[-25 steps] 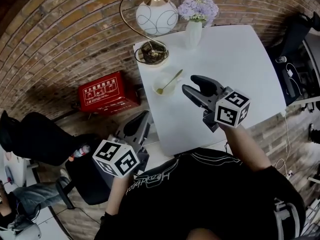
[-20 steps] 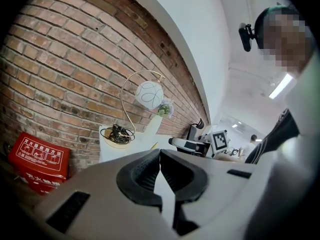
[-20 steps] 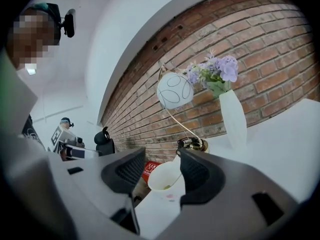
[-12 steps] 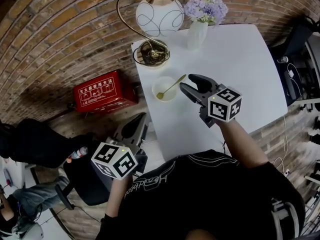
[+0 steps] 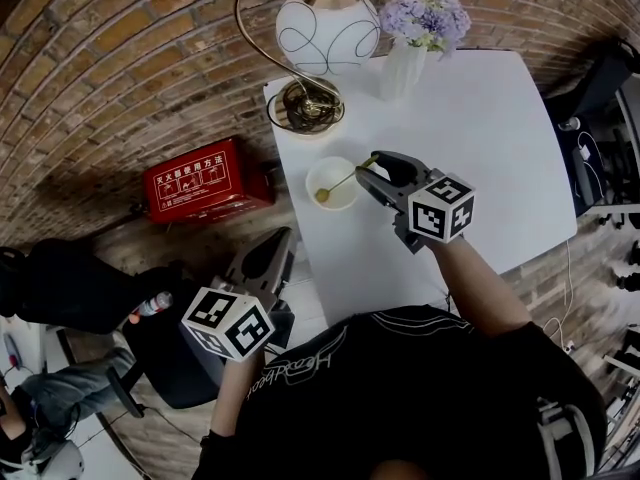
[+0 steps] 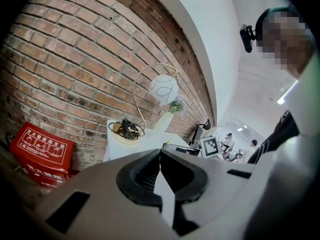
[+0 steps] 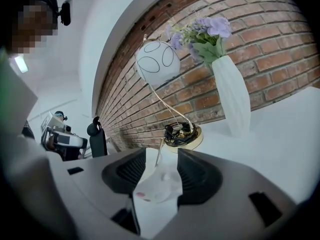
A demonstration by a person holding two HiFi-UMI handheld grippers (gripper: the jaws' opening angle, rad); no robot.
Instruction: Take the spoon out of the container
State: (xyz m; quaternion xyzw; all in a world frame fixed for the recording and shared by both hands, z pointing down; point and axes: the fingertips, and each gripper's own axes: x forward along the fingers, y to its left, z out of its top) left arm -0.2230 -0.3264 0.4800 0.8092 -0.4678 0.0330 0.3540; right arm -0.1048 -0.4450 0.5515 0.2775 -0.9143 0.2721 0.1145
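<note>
Right gripper brought onto the spoon handle; grasp not yet made.
Left gripper is held clenched and empty, off the table at 7 o'clock. Right gripper has been advanced toward 10 o'clock over the last second. Its jaws are spread with the spoon handle framed between them, and contact is probably not yet made. The spoon is still seated in the container by the table's 9 o'clock edge. Closing is judged the next step.

Red brick wall, white table, globe lamp, flower vase, red box below.
</note>
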